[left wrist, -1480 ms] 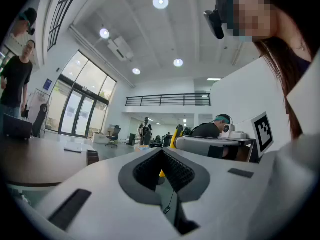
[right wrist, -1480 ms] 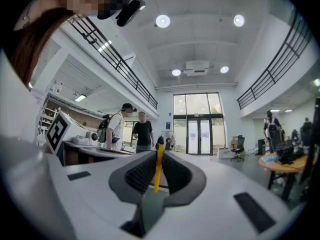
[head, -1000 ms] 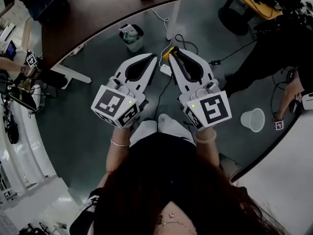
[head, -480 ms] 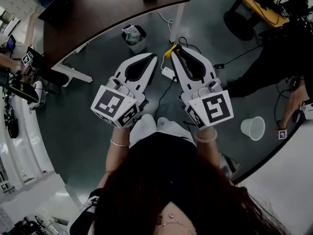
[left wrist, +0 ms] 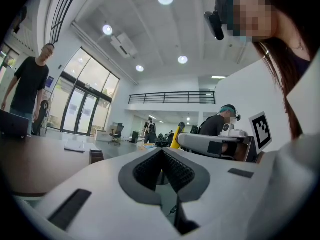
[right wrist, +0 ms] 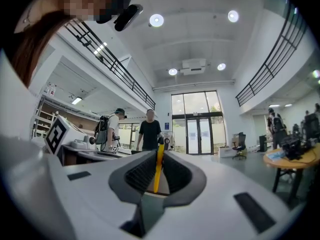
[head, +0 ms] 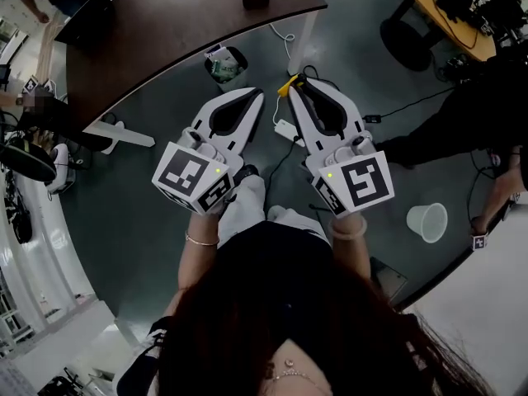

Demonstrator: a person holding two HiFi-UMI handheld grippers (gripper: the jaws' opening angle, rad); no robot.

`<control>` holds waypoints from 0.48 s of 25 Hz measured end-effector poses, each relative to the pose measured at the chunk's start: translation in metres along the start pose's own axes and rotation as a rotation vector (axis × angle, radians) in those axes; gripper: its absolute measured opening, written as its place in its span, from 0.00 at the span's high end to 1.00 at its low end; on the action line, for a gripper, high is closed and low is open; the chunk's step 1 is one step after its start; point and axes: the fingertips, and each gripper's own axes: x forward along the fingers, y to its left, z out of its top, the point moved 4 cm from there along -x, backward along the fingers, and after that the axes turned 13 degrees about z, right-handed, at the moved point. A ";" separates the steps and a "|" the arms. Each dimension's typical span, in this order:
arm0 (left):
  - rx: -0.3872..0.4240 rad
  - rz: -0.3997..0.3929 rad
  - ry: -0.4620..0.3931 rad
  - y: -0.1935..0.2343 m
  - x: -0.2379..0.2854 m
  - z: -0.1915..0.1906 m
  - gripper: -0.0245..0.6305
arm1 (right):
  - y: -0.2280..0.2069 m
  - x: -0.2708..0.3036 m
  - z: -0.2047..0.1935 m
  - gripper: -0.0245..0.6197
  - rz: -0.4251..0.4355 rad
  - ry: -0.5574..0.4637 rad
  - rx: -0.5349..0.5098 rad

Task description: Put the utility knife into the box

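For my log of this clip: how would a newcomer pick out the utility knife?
Below the dark table, the person holds two white grippers. The utility knife is the thin yellow strip pinched in the right gripper; the left gripper holds nothing.

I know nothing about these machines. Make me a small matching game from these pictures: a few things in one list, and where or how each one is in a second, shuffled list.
Things
1. left claw
2. right claw
3. plastic cup
4. waste bin

Place or state
A. beside the edge of the brown table
B. shut on the yellow utility knife
C. white, off to the person's right
D. shut, with nothing in it

Pairs: 1-D, 2-B, 3-C, 4-A.
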 end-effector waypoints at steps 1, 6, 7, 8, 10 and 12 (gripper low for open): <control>0.002 -0.008 0.001 0.008 0.007 0.001 0.96 | -0.005 0.009 -0.001 0.88 -0.005 0.001 -0.002; 0.007 -0.047 -0.007 0.052 0.039 0.014 0.96 | -0.025 0.059 0.005 0.88 -0.022 0.002 -0.025; 0.006 -0.053 -0.010 0.060 0.043 0.016 0.96 | -0.028 0.068 0.006 0.88 -0.023 0.003 -0.029; 0.006 -0.058 -0.011 0.068 0.048 0.018 0.96 | -0.031 0.077 0.007 0.88 -0.026 0.003 -0.031; 0.006 -0.064 -0.009 0.082 0.055 0.020 0.96 | -0.036 0.091 0.007 0.88 -0.033 0.004 -0.030; 0.000 -0.069 -0.003 0.095 0.062 0.021 0.96 | -0.042 0.104 0.006 0.88 -0.040 0.007 -0.027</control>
